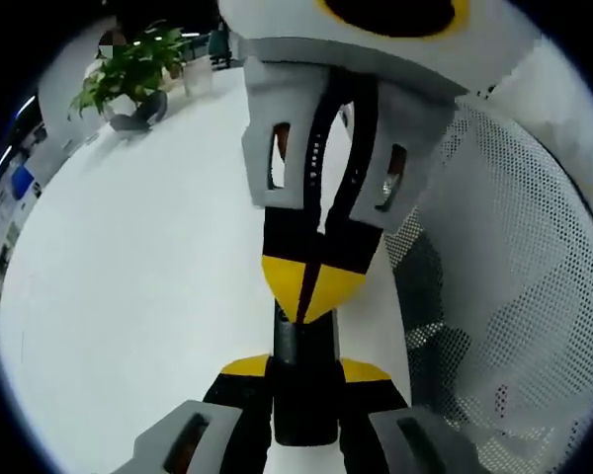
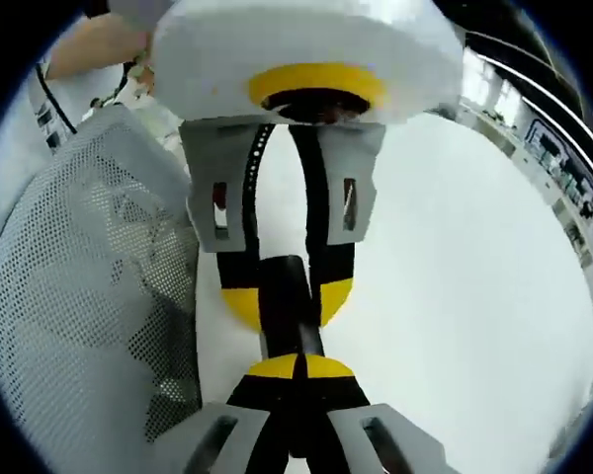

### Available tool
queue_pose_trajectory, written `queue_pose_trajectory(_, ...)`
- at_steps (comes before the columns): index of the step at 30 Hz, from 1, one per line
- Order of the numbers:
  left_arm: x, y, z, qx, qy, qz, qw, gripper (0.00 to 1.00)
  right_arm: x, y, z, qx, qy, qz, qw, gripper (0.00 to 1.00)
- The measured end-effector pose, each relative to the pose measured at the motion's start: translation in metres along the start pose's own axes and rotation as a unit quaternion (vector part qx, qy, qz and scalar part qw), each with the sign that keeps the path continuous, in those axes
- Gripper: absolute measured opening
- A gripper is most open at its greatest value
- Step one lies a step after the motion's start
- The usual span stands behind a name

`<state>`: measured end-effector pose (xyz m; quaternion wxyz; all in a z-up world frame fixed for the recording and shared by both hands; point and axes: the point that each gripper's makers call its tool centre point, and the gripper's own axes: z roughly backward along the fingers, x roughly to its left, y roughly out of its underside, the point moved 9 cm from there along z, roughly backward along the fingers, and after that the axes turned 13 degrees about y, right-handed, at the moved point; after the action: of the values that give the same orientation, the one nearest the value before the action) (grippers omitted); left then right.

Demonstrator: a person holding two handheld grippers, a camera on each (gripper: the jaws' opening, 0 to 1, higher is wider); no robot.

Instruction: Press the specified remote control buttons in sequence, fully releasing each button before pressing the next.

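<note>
A slim black remote lies above the white table, clamped between the yellow-tipped jaws of my left gripper. In the left gripper view, my right gripper comes down from the top with its jaws shut together, and its yellow tip rests on the remote's far end. In the right gripper view the same meeting shows: my right gripper is shut at the bottom, touching the end of the remote, which the left gripper holds from above. The buttons are hidden.
A grey mesh chair back stands beside the table, also seen as the chair back in the right gripper view. A potted plant sits at the table's far end. A person's arm shows behind the chair.
</note>
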<state>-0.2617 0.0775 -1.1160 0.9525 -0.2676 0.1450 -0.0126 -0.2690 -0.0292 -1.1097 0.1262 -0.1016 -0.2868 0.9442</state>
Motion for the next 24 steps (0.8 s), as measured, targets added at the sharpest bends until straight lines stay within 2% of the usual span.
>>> queue_pose_trajectory(4, -0.002, 0.002, 0.0, -0.009, -0.006, -0.001, 0.9999, 0.22, -0.003, 0.0, 0.0, 0.007, -0.009, -0.004, 0.9999, 0.0)
queue_pose_trajectory(7, -0.002, 0.003, -0.001, -0.015, -0.01, -0.003, 0.9998, 0.22, -0.008, 0.001, 0.002, 0.022, 0.006, 0.008, 0.9997, 0.0)
queue_pose_trajectory(13, -0.003, 0.006, -0.001, -0.028, -0.014, -0.008, 0.9995, 0.22, -0.011, -0.003, -0.002, 0.028, -0.011, 0.013, 0.9994, 0.0)
queue_pose_trajectory(16, -0.003, 0.006, -0.001, -0.03, -0.017, -0.011, 0.9993, 0.22, -0.014, -0.007, -0.004, 0.048, -0.024, 0.018, 0.9984, 0.0)
queue_pose_trajectory(19, -0.004, 0.008, -0.001, -0.039, -0.022, -0.018, 0.9988, 0.22, -0.017, -0.012, -0.007, 0.081, -0.037, -0.003, 0.9961, 0.0)
queue_pose_trajectory(24, -0.004, 0.014, -0.001, -0.066, -0.027, -0.018, 0.9973, 0.22, -0.016, -0.015, -0.009, 0.097, -0.034, 0.002, 0.9947, 0.0)
